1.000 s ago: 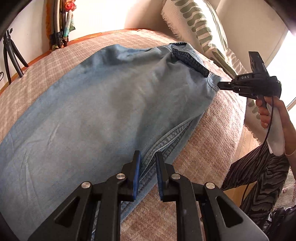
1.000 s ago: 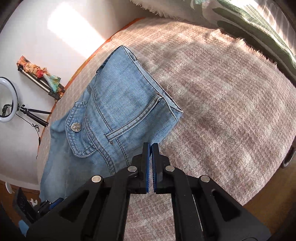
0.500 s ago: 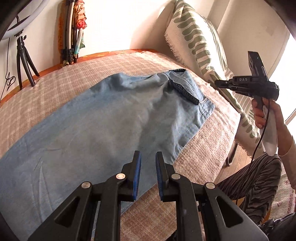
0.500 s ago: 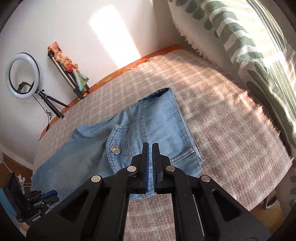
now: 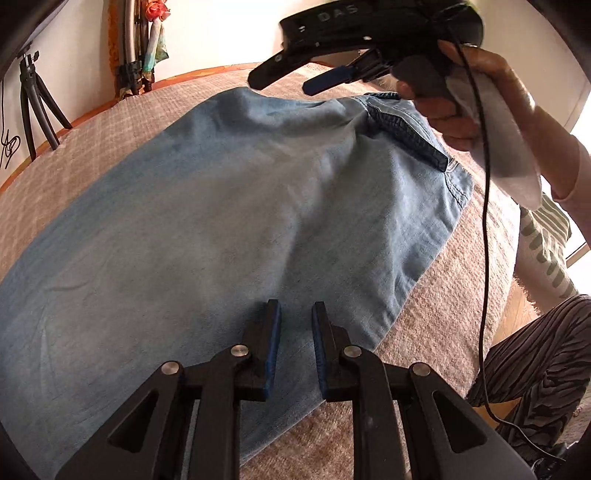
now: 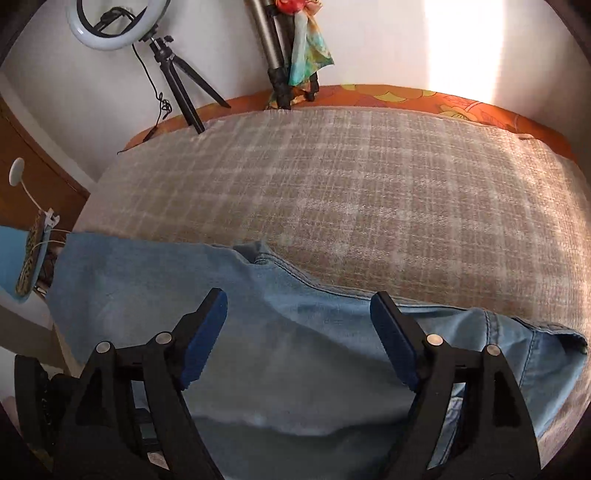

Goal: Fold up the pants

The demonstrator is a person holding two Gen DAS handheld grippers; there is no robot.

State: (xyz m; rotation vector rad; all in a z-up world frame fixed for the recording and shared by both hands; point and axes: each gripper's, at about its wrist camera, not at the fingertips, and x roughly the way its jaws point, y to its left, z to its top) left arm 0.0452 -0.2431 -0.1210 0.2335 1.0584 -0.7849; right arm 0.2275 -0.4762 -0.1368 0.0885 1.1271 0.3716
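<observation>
Light blue denim pants [image 5: 236,206] lie folded lengthwise on the checked bed cover [image 5: 476,280], waistband at the far right. My left gripper [image 5: 295,314] hovers over the near edge of the leg, its jaws slightly apart and holding nothing. My right gripper [image 5: 314,74] shows in the left wrist view, held in a hand above the far waist end. In the right wrist view the right gripper [image 6: 299,306] is wide open above the pants [image 6: 295,354], near their far seam edge, holding nothing.
A ring light on a tripod [image 6: 110,29] and a second stand with a colourful cloth [image 6: 295,51] stand by the far wall. An orange sheet [image 6: 443,103] edges the bed. The person's striped trousers [image 5: 532,354] are at the bed's right side.
The right gripper has opened wide and swung from the waist corner to above the far side of the pants. The left gripper has moved closer over the leg.
</observation>
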